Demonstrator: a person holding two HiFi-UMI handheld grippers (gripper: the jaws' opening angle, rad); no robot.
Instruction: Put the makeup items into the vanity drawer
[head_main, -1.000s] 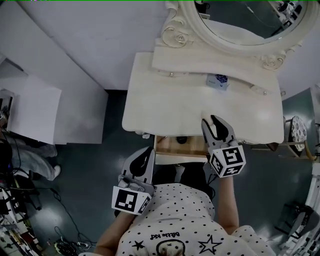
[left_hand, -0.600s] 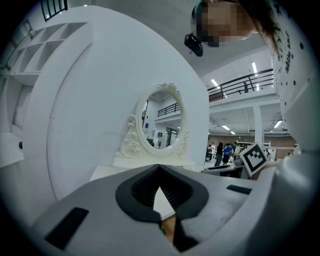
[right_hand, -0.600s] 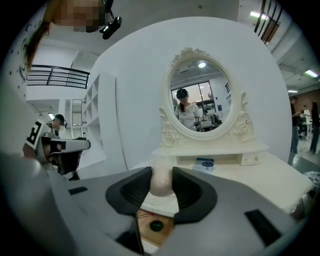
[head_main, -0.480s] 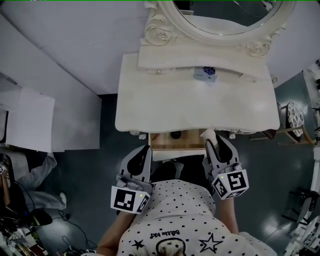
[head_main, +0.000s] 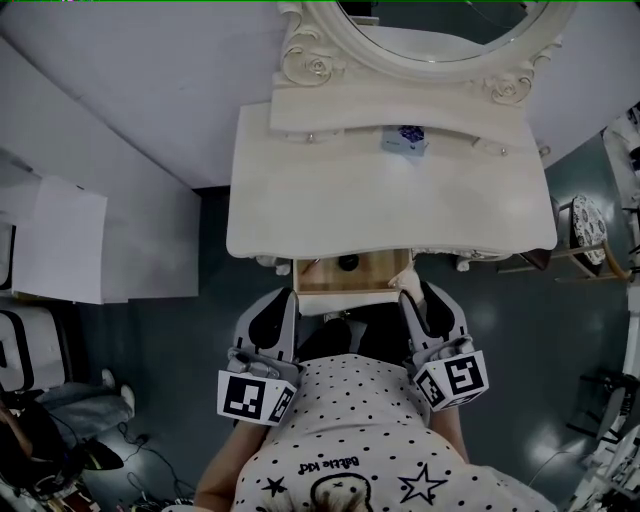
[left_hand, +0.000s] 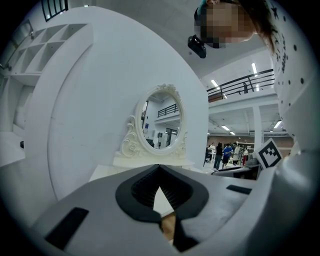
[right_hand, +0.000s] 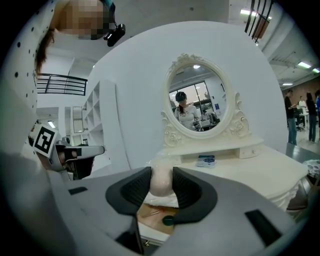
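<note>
White walls and a dark floor surround a cream vanity with an oval mirror (head_main: 440, 30). Its tabletop (head_main: 330, 200) is bare except for a small blue-and-white box (head_main: 405, 138) near the back edge, right of centre. The drawer (head_main: 320, 275) stands pulled out under the near edge, showing its wooden bottom. A dark round item (head_main: 348, 263) already lies in it, and the right gripper view shows a thin stick (right_hand: 154, 212) beside that item. By this evidence the task is partly done. The box, if it counts as makeup, remains to be collected. A pale rounded item (right_hand: 161, 180) is not yet in the drawer: the right hand-held gripper (head_main: 410, 298) has it clamped between its pads, at the drawer's near right corner. The left hand-held gripper (left_hand: 159, 172) sits at the near left corner with its jaws together and nothing between them. Both are drawn in close to the person's torso, side by side, pointing toward the vanity and tipped only slightly downward.
</note>
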